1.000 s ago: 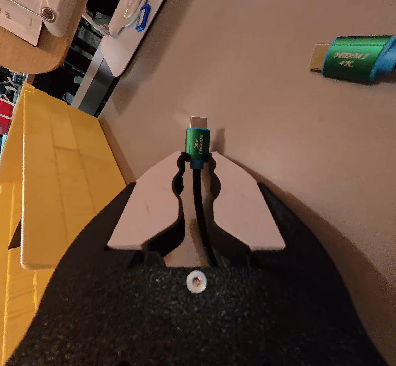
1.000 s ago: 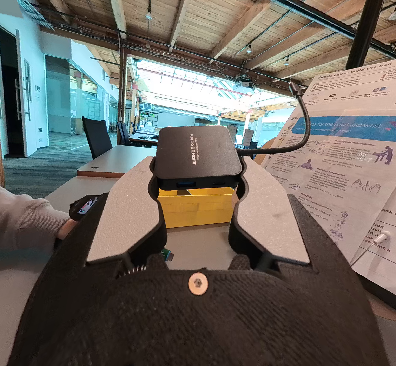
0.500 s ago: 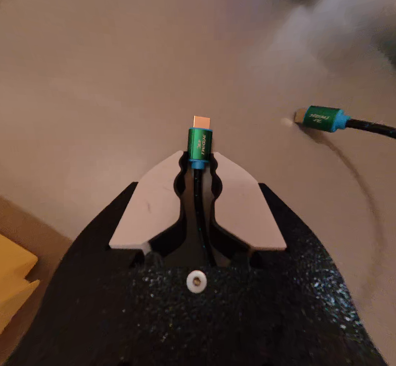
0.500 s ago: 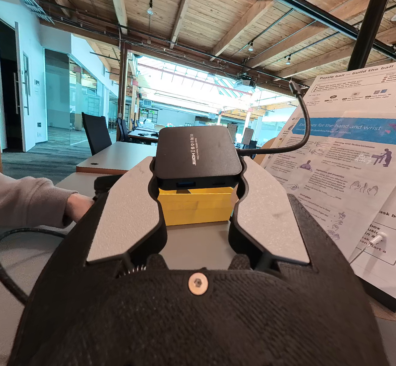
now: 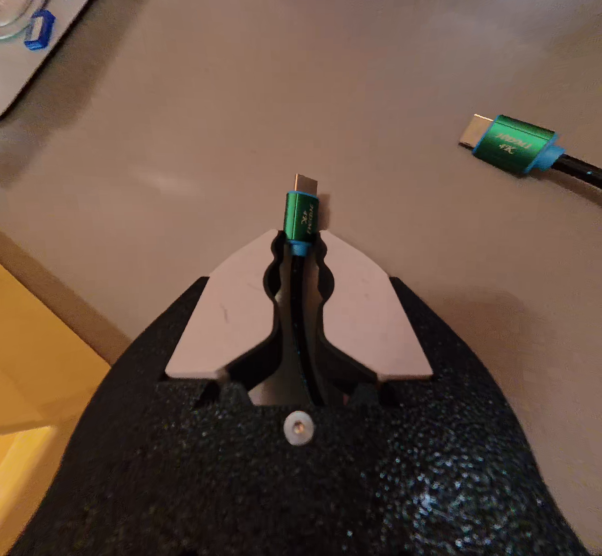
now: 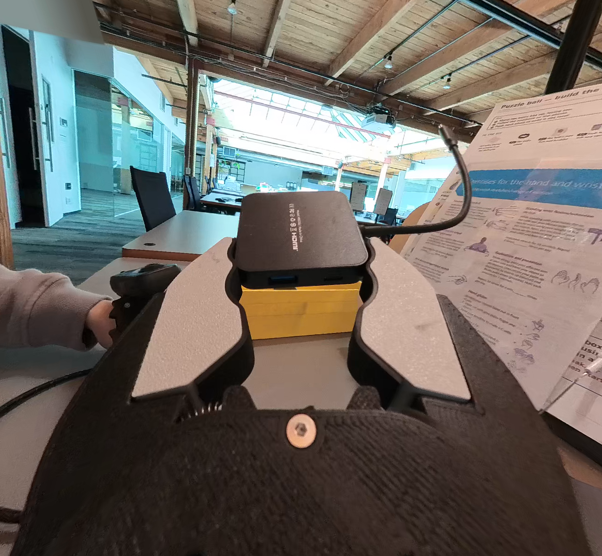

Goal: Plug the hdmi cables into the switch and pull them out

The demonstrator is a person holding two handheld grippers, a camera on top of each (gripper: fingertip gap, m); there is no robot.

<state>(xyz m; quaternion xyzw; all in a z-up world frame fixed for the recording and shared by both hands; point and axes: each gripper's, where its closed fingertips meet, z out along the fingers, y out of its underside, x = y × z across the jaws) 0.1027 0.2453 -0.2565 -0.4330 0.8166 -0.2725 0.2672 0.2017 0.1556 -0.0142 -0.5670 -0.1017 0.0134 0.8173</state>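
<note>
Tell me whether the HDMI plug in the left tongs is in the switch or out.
Out. The green HDMI plug in the left tongs shows its bare metal tip over the table; the switch sits in the right tongs.

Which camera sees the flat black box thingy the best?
The right wrist view: the flat black switch box sits centred, clamped in the right gripper, front ports visible. The left wrist view shows none of it.

A yellow box (image 6: 299, 312) sits on a grey table (image 6: 293, 374). A printed poster (image 6: 508, 247) stands at right, beneath a timber ceiling (image 6: 325, 19).
</note>
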